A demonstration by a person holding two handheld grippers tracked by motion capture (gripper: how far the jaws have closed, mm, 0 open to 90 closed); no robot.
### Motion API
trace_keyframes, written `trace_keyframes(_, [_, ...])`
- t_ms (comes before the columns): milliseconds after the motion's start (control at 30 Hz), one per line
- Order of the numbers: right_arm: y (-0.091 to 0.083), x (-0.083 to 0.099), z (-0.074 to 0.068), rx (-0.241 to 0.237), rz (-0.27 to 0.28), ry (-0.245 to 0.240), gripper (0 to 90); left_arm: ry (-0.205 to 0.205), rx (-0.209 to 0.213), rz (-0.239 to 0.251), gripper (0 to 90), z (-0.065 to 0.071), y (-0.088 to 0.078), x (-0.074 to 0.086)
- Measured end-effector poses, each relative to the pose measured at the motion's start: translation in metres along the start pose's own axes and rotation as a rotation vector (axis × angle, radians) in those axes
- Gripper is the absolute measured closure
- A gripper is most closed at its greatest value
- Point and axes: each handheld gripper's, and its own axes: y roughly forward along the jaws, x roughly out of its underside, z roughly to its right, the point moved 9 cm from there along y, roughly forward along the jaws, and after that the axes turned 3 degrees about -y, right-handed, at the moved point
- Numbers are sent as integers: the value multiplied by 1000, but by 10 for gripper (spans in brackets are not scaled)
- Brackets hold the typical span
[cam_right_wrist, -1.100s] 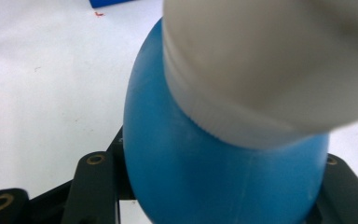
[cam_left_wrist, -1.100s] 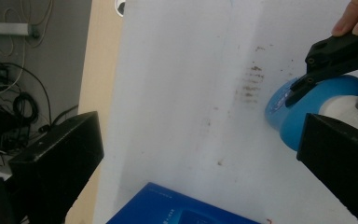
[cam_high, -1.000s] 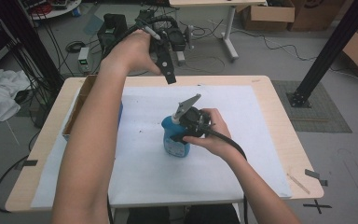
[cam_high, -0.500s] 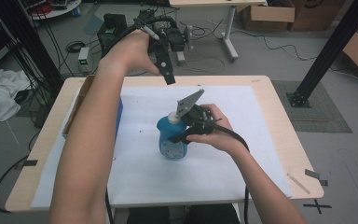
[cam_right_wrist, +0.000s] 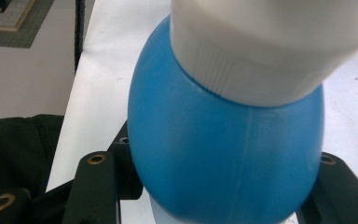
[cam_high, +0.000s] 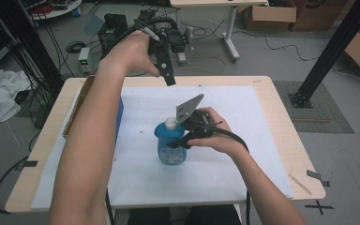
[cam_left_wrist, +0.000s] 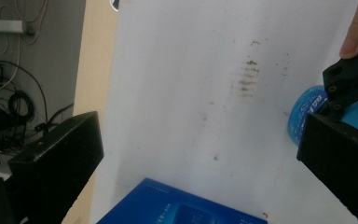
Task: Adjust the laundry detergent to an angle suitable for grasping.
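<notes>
My right gripper [cam_high: 183, 139] is clamped around the blue bottle [cam_high: 170, 143], which stands upright with its white cap [cam_high: 170, 123] at the centre of the high view, on the white sheet [cam_high: 225, 164]. My left gripper [cam_high: 168, 75], upper centre, hangs with jaws spread wide, holding nothing.

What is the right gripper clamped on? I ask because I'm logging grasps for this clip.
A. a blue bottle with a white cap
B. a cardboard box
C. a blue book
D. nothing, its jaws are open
A: in the right gripper view the blue bottle with its white cap sits between the black jaws, and the high view shows the right gripper closed on its side.
</notes>
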Motion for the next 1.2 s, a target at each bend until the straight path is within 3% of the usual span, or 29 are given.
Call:
trace_keyframes(467, [15, 1, -4, -26, 46, -36, 445, 0, 9, -15, 10, 1, 7, 3])
trace_keyframes(633, [23, 8, -6, -46, 32, -55, 444, -6, 8, -8, 10, 0, 9, 3])
trace_keyframes(767, [23, 9, -5, -53, 45, -49, 440, -2, 8, -18, 9, 0, 9, 4])
trace_keyframes(1100, [22, 12, -8, -55, 15, -36, 417, -5, 15, -30, 9, 1, 12, 4])
trace_keyframes(1200, [22, 13, -9, -55, 11, -21, 370, -9, 13, -27, 9, 2, 10, 4])
